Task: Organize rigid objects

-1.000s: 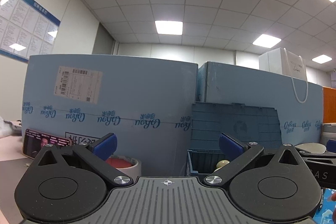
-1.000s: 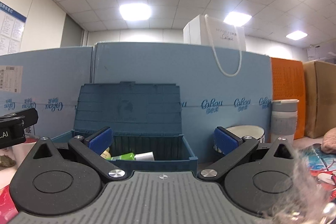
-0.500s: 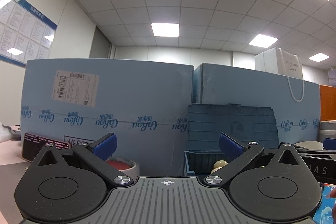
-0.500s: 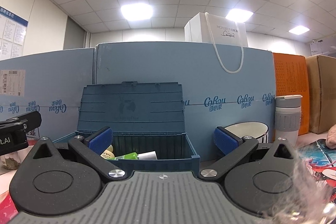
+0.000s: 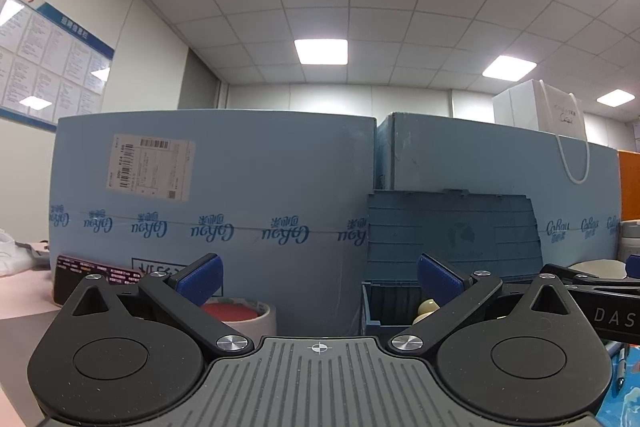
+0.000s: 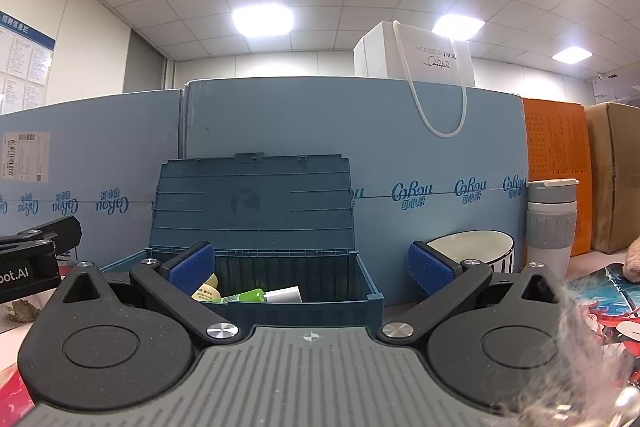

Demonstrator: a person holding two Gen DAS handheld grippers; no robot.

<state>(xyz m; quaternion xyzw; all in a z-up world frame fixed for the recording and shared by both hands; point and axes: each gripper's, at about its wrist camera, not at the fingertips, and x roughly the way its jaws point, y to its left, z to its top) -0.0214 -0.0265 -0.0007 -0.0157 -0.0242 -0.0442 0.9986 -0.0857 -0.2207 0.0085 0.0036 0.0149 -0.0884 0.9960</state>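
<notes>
A dark blue storage box (image 6: pixel 280 283) stands open ahead, its lid (image 6: pixel 252 207) leaning back against blue cartons. Inside lie a green tube with a white cap (image 6: pixel 264 295) and a yellowish bottle (image 6: pixel 206 291). My right gripper (image 6: pixel 310 267) is open and empty, level with the box front. My left gripper (image 5: pixel 318 277) is open and empty, left of the box (image 5: pixel 384 303); a pale ball (image 5: pixel 426 307) shows inside. A tape roll with a red centre (image 5: pixel 240 313) sits by the left finger.
Blue cartons (image 5: pixel 216 195) wall off the back. A white bowl (image 6: pixel 476 251) and a grey-white tumbler (image 6: pixel 550 227) stand right of the box, with an orange box (image 6: pixel 556 163) and a brown carton (image 6: pixel 616 179) behind. A dark phone-like slab (image 5: pixel 80 275) lies at left.
Both views have tilted slightly upward, so the cartons and box sit lower in frame. Both grippers stay open and empty.
</notes>
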